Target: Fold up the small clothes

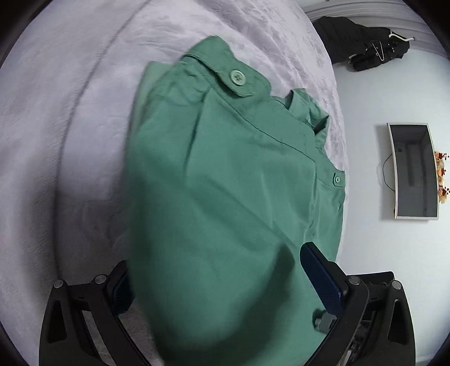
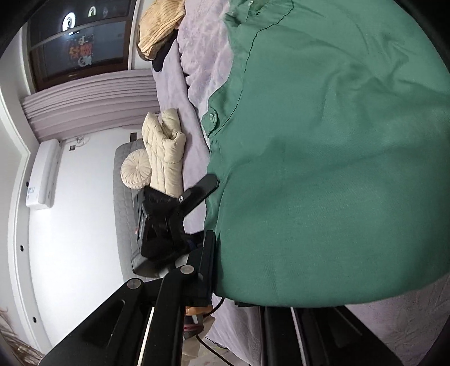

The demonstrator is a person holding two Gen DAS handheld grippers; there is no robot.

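A green garment (image 1: 225, 183) with buttoned tabs lies bunched on a lilac bedspread (image 1: 70, 112). My left gripper (image 1: 215, 259) is open. Its fingers stand wide apart, and the cloth drapes over the gap and hides most of the left finger; the blue pad of the right finger (image 1: 320, 270) shows. In the right wrist view the green garment (image 2: 337, 169) fills the frame and covers my right gripper (image 2: 225, 270). Only its left finger (image 2: 208, 264) shows, close to the middle and pressed against the cloth's edge. A black finger (image 2: 206, 184) of the left gripper touches the same edge further up.
A folded beige quilted jacket (image 2: 166, 157), a round cushion (image 2: 135, 169) and a tan knit piece (image 2: 160, 25) lie along the bed's edge. Black clothes on a hanger (image 1: 365, 48) lie beyond the bed. A wall screen (image 1: 413, 171) and an air conditioner (image 2: 42, 174) are on the walls.
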